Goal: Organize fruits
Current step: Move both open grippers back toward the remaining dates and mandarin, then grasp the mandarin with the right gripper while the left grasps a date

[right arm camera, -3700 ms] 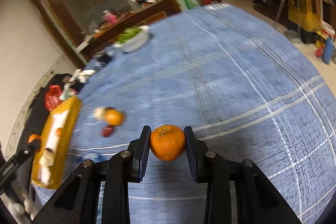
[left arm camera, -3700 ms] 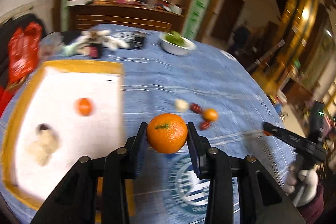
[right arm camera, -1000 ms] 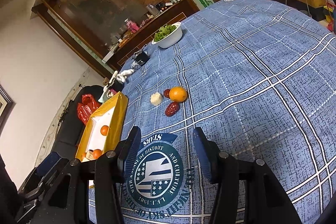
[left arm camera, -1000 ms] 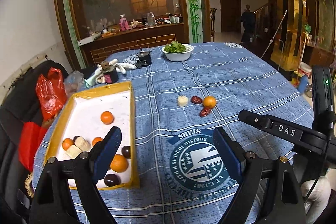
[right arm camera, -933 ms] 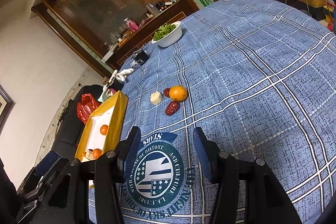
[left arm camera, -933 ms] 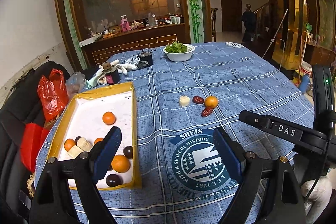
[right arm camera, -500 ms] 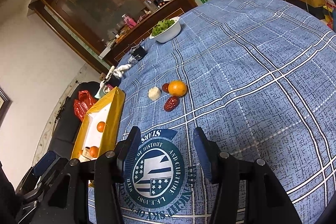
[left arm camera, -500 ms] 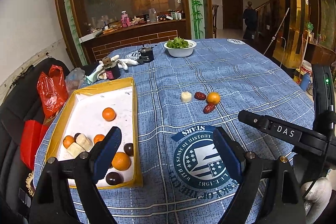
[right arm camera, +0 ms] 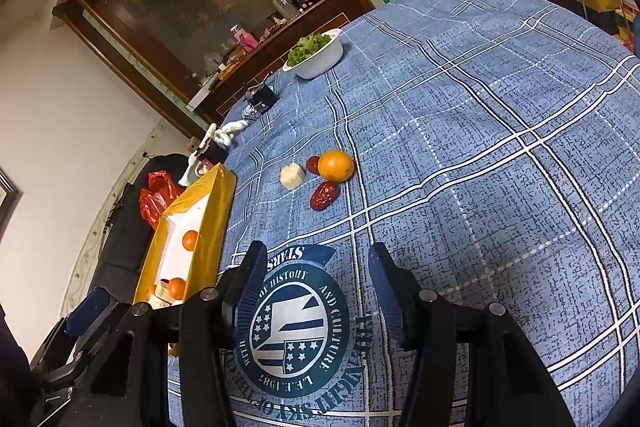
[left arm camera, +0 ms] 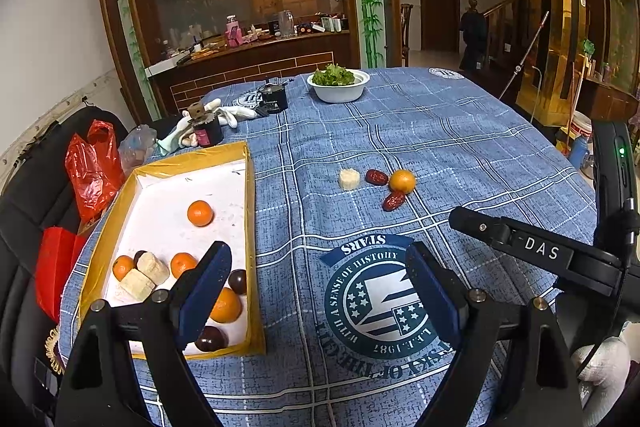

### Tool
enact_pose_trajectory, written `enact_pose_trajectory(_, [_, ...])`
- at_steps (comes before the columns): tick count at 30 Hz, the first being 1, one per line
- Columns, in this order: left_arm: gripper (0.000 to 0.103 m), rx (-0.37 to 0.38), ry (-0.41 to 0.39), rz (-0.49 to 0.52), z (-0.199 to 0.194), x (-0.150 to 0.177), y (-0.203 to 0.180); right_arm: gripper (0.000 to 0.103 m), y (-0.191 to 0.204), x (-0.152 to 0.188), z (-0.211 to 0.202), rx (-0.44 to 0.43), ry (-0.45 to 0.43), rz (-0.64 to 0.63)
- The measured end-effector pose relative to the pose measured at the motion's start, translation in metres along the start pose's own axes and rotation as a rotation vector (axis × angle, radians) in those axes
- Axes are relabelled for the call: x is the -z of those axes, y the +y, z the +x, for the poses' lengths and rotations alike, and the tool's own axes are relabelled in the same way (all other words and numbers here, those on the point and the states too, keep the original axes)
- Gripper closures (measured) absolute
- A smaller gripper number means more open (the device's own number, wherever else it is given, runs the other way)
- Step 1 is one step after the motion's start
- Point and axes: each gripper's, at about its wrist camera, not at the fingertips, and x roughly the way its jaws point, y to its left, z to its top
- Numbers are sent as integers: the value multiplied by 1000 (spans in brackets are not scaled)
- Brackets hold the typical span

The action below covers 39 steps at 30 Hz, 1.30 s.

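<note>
Both grippers' fingers (left arm camera: 436, 287) spread empty, tablecloth crest (left arm camera: 376, 303) reads "STARS", right gripper (left arm camera: 540, 251) marked "DAS"

Left gripper (left arm camera: 319, 283): jaws spread wide, holding nothing, hovering low.
Right gripper (right arm camera: 316, 287): jaws parted, nothing between them; gloved hand (left arm camera: 600, 367) grips its handle.

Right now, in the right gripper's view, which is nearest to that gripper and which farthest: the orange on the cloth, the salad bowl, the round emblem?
1. Emblem, just under the open right gripper.
2. Orange, mid-table, ahead.
3. Salad bowl, at the far edge.
</note>
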Motion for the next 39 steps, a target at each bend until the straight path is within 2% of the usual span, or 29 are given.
enact_pose_trajectory(11, [15,21,29,-9,11,0,2,46,-8,-1,4,2,5,10])
enact_pose_trajectory(22, [15,22,89,-29,42,-1,4,46,-17,-31,6,39,-6,0])
enact_pose_trajectory(32, [15,37,136,-29,70,-8,2,45,-14,-54,29,62,37,-58])
enact_pose_trajectory(39, [15,59,165,-101,90,-19,18,45,-7,-82,62,99,111,-153])
